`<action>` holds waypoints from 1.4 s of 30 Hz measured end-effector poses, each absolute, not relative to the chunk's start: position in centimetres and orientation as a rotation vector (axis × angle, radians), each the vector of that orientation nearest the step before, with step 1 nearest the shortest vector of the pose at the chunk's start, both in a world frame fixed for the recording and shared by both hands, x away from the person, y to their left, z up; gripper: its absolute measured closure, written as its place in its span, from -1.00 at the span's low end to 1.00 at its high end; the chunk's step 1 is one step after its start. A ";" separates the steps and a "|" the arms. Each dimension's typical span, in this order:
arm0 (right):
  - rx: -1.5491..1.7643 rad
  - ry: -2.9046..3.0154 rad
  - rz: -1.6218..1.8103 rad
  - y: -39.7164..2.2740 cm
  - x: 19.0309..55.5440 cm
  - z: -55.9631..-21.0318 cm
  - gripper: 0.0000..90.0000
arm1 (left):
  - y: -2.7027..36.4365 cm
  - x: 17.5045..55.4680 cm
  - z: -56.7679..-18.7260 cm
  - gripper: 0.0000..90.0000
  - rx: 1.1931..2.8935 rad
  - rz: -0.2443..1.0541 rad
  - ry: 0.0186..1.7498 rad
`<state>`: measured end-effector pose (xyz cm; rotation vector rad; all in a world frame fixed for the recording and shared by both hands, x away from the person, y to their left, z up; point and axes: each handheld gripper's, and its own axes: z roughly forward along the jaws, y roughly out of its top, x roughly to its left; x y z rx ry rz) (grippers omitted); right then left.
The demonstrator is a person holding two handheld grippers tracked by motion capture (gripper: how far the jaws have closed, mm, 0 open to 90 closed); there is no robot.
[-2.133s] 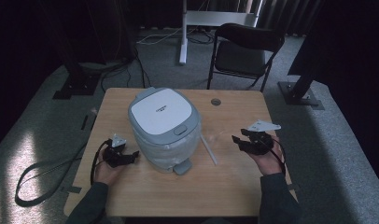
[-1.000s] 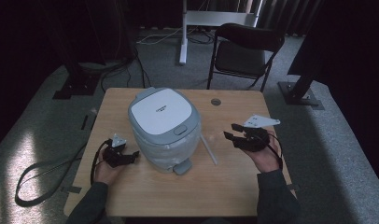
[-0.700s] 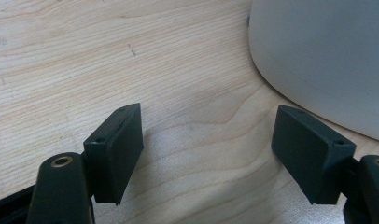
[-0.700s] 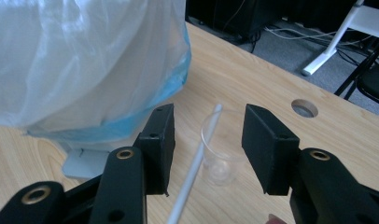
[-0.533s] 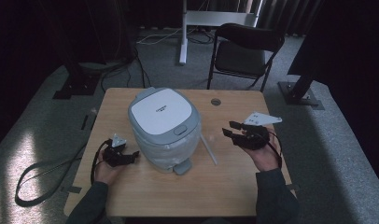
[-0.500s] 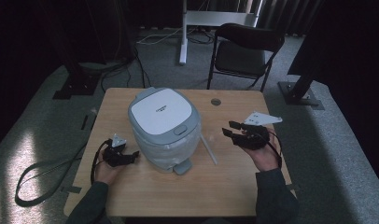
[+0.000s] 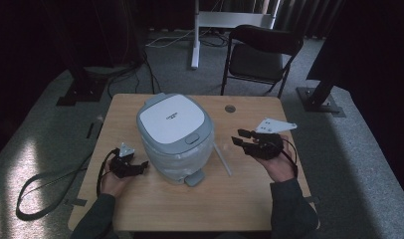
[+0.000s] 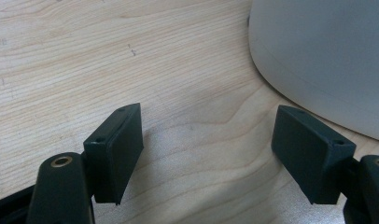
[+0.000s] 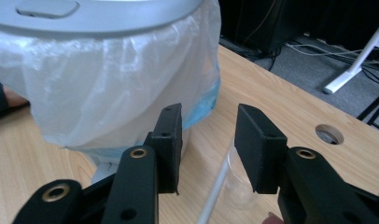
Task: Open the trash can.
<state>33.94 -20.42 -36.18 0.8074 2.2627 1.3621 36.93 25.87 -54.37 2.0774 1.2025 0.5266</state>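
A small bin with a white and grey lid and a clear plastic liner stands mid-table. My left gripper rests low over the wood at the bin's left, open, with bare table between its jaws and the bin's wall just beyond. My right gripper hovers to the right of the bin and points at it. It is open, its jaws have just been closing, and nothing is between them. A clear plastic stick lies on the table under it.
The bin's grey pedal sticks out toward the table's front edge. A round cable hole sits in the far part of the table. A black chair stands behind it, and cables lie on the floor at the left.
My right gripper has shifted a little to the left, toward the bin, and its jaws stand narrower than before. The left gripper and the bin have not moved.
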 end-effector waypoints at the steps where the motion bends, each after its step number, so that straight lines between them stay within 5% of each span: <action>1: 0.802 2.263 1.361 -20.3 33.9 -36.1 0.38 | 25.9 36.9 -54.4 -0.44 2.077 0.527 1.202; 19: 0.708 2.294 1.413 -18.5 34.2 -34.8 0.49 | 25.9 36.9 -54.4 -0.44 2.079 0.526 1.200; 31: 0.619 2.317 1.464 -17.1 33.9 -34.1 0.93 | 25.9 36.9 -54.4 -0.44 2.079 0.526 1.199; 42: 0.565 2.323 1.487 -15.8 33.8 -33.6 0.99 | 25.9 37.0 -54.4 -0.44 2.079 0.526 1.198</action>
